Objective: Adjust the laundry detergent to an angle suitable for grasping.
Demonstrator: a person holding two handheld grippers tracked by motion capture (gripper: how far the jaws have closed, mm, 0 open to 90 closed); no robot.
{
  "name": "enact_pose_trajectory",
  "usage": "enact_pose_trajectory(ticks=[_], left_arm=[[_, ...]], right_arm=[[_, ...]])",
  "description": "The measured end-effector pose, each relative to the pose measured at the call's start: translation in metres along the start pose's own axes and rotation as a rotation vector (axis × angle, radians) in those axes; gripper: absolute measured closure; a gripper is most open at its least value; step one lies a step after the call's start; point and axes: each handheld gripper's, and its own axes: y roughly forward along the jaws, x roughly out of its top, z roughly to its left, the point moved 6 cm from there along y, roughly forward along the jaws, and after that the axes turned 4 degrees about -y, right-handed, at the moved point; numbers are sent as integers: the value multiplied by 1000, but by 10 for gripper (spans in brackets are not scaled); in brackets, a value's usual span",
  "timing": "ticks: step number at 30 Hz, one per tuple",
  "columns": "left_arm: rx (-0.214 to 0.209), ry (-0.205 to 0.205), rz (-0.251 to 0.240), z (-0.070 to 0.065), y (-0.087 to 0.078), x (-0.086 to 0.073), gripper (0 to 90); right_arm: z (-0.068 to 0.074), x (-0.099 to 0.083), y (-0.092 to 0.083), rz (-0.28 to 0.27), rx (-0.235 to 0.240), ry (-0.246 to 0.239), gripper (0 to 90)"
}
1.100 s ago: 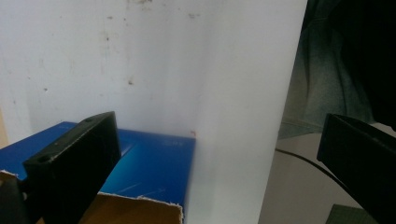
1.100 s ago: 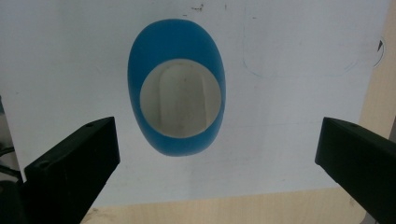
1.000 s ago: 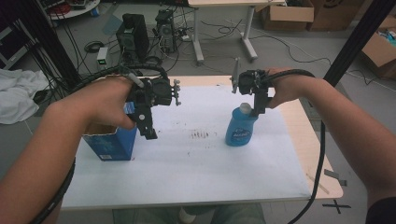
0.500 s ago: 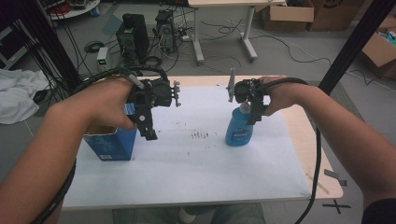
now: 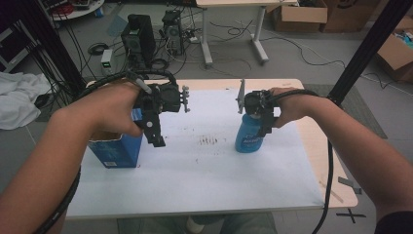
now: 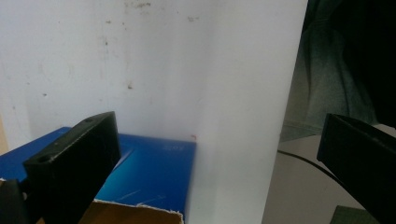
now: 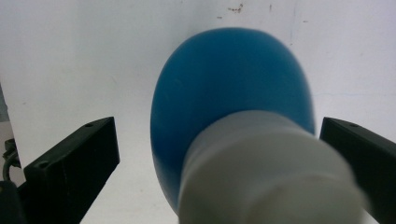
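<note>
Your right gripper [image 7: 219,154] straddles the upright bottle [image 7: 233,140], jaws spread, probably not touching; left gripper [image 5: 155,127] spread above the box [image 5: 117,151].

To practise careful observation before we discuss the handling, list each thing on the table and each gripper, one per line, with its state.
Blue bottle: upright on the table, white cap on, between open jaws, not gripped.
Blue box: upright, top torn open.
Left gripper: open, above the box's right edge.
Right gripper: open, astride the bottle's cap.
White table sheet: flat, with small brown stains.
</note>
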Motion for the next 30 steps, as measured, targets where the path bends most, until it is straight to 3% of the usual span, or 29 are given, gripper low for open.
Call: enact_pose_trajectory(ticks=[7, 30], left_arm=[[-5, -3, 4, 0, 2, -1, 1], [3, -3, -3, 3, 0, 0, 1]], right_arm=[[3, -1, 6, -10, 14, 2, 0], [-1, 0, 7, -33, -20, -20, 48]])
